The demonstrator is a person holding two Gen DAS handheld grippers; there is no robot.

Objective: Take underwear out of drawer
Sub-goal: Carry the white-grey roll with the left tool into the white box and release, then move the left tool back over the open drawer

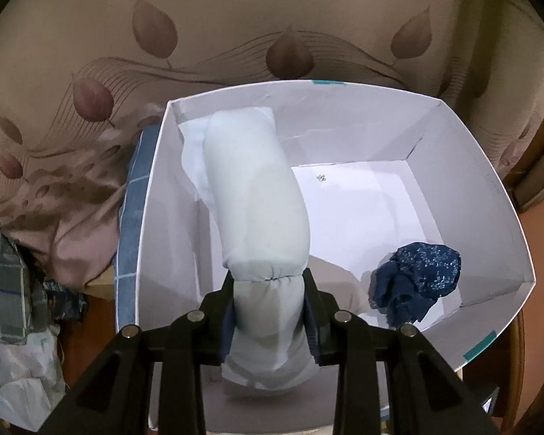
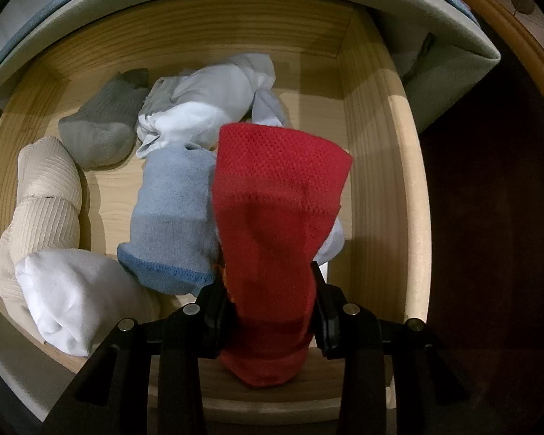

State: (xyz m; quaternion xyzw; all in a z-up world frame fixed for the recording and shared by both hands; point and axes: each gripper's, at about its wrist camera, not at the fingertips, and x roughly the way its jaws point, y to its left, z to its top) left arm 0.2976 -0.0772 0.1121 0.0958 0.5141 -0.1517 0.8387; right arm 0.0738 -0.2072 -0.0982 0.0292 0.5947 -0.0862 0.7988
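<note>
The left gripper [image 1: 268, 311] pinches a pale roll [image 1: 257, 195] of cloth at its gathered band, both pads pressed into it. The roll hangs inside a white box [image 1: 489, 188], its far end near the box's far left corner. A crumpled navy piece [image 1: 415, 279] lies by the box's right wall, near the near right corner, apart from the roll. A leaf-print cloth [image 1: 235, 29] spreads beyond the box.

The right gripper [image 2: 270, 297] is clamped on a red piece [image 2: 275, 217] above the wooden drawer [image 2: 373, 181], near its right wall. Just left of it lies a blue-grey piece [image 2: 174, 214], touching it. Behind sit a white bundle [image 2: 206, 105] and a grey sock [image 2: 101, 127]; a cream roll [image 2: 43, 195] and a white roll [image 2: 72, 293] crowd the left side.
</note>
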